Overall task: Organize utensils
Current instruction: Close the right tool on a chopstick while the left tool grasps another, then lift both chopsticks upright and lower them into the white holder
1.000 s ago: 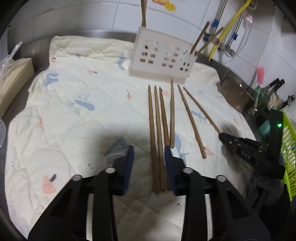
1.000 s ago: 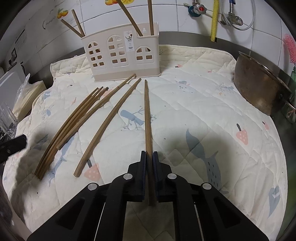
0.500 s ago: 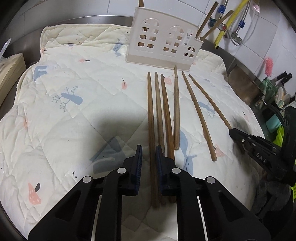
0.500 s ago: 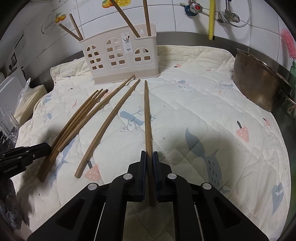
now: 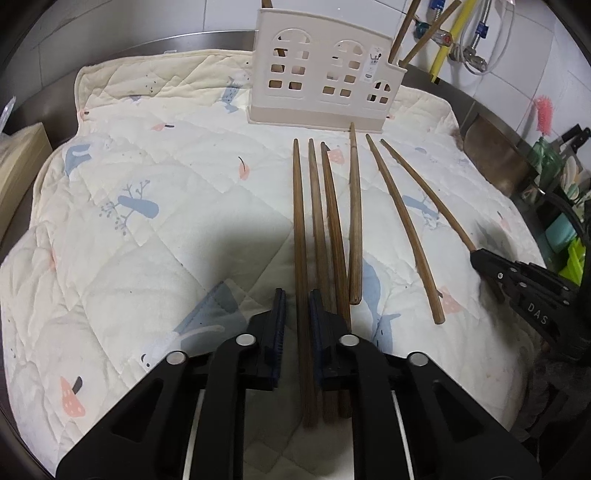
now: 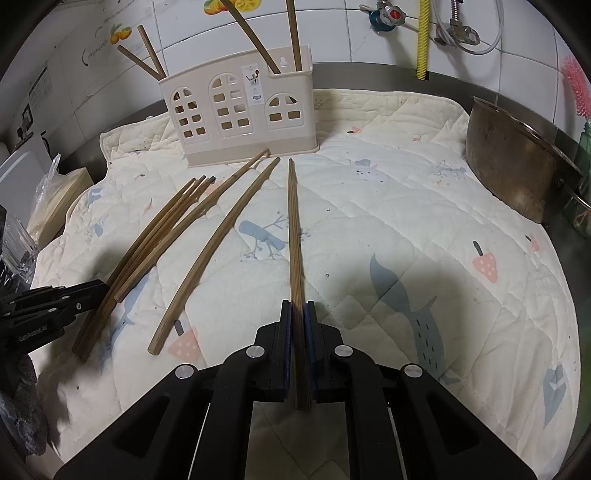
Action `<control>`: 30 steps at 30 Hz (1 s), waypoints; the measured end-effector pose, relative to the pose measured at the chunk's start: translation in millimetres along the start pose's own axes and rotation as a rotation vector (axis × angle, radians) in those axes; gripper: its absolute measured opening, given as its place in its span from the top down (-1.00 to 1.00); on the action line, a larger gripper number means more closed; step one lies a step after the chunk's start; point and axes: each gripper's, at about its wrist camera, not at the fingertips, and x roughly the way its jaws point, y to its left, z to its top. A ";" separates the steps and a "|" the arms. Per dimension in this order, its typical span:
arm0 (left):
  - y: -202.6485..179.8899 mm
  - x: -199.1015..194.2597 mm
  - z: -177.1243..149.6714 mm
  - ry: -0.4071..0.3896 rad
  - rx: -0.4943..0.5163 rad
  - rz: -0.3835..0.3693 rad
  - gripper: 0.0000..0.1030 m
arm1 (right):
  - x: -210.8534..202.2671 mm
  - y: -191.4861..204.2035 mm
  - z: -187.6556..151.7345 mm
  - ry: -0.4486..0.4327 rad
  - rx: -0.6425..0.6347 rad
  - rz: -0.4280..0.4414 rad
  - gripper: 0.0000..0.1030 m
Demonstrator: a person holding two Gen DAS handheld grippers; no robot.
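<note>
Jaws clamp a chopstick in each gripper on the quilted mat.

Left gripper (image 5: 297, 314), just closed, pinches the leftmost chopstick (image 5: 300, 236); right gripper (image 6: 298, 325) grips the rightmost chopstick (image 6: 294, 236). Four more lie between; the cream utensil holder (image 6: 236, 122) stands at 12 o'clock.

A: What's sitting behind the counter?
B: White wall tiles (image 6: 369, 55) are running across the back, fruit stickers (image 6: 229, 5) clinging up top.
A: And the pipes?
B: A yellow hose (image 6: 422, 37) is hanging beside a red-capped valve (image 6: 388, 16).
</note>
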 end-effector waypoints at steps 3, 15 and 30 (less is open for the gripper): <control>0.5 -4.5 1.2 -0.001 -0.006 -0.014 0.89 | -1.6 0.4 0.7 -0.005 0.003 -0.003 0.87; 3.1 -70.1 27.8 -0.174 0.023 -0.022 0.89 | -48.4 7.3 24.8 -0.131 -0.023 -0.002 0.87; 4.6 -105.4 81.3 -0.249 0.045 -0.113 0.89 | -105.9 24.3 99.8 -0.236 -0.140 0.032 0.87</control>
